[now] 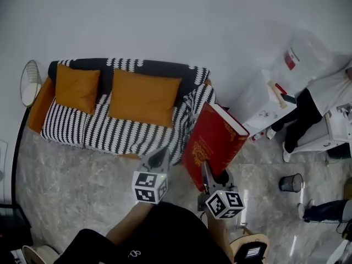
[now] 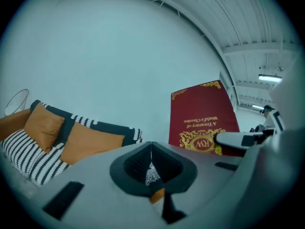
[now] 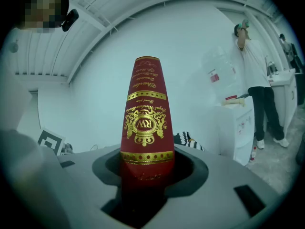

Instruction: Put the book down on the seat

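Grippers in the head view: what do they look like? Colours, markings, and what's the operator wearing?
Left gripper and right gripper match: grey tongs, each with a white cube bearing black square markers. The left gripper view shows a pale grey body and dark ribbed pads. No cables visible. The person wears a black top with a small white logo.

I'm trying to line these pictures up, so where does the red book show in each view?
Head view: red book right of centre, tilted, by the sofa's right end.
Left gripper view: book right of centre, cover facing the camera, print upside down.
Right gripper view: book dead centre, spine-on, clamped in the right tongs.
Shared landmark: the striped sofa, at left in the left gripper view, a striped patch behind the book in the right gripper view.
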The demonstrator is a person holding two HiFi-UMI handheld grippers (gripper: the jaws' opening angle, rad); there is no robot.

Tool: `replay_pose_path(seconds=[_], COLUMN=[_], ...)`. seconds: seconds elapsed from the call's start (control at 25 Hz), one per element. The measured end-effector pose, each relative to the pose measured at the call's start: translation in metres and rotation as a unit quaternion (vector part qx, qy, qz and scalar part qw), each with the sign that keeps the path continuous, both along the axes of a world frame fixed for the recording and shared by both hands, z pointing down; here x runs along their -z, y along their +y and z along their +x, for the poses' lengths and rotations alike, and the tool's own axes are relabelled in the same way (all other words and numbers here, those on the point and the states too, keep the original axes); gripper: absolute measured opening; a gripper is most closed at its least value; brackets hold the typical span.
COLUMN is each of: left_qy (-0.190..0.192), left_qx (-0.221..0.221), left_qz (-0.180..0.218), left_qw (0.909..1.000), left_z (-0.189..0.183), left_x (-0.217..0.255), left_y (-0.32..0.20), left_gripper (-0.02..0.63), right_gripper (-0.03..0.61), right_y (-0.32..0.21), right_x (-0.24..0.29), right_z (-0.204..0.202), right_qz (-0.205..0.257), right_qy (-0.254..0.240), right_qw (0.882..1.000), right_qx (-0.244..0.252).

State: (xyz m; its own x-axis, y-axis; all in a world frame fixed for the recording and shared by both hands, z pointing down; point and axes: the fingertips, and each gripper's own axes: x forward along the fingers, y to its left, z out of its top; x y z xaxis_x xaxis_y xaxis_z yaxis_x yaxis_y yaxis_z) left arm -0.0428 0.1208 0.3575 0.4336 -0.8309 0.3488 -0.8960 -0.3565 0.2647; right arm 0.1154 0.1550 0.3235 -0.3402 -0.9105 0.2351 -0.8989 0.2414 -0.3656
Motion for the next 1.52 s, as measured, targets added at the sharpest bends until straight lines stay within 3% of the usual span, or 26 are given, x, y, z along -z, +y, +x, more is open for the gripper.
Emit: replay_pose_path(seconds=[0.36, 0.64, 0.96, 1.52], left_qy=[0.029, 0.041, 0.035, 0.038], left_qx=[0.008, 0.016, -0.009, -0.019], left_qz=[0.001, -0.004, -0.026, -0.022], left_qw=[0.9995, 0.999, 0.999, 0.9989], left_z=[-0.032, -0.051, -0.031, 0.006], left_x=[0.007, 0.003, -0.012, -0.001], left_y=[-0.122, -0.181, -0.199, -0.239], left_gripper=[0.012, 0.012, 0.012, 0.012], right_gripper=[0.215, 0.215, 0.215, 0.216], right_y=[-0.129, -0.19, -0.207, -0.245], right_x=[0.014, 0.009, -0.011, -0.003], right_z=[-0.025, -0.048, -0.032, 0.002], right_qz=[-0.001, -0.009, -0.036, -0.038], right_qy=[0.031, 0.044, 0.041, 0.056], right_qw=[1.0, 0.999, 0.998, 0.998], right_qx=[-0.002, 0.006, -0.01, -0.006])
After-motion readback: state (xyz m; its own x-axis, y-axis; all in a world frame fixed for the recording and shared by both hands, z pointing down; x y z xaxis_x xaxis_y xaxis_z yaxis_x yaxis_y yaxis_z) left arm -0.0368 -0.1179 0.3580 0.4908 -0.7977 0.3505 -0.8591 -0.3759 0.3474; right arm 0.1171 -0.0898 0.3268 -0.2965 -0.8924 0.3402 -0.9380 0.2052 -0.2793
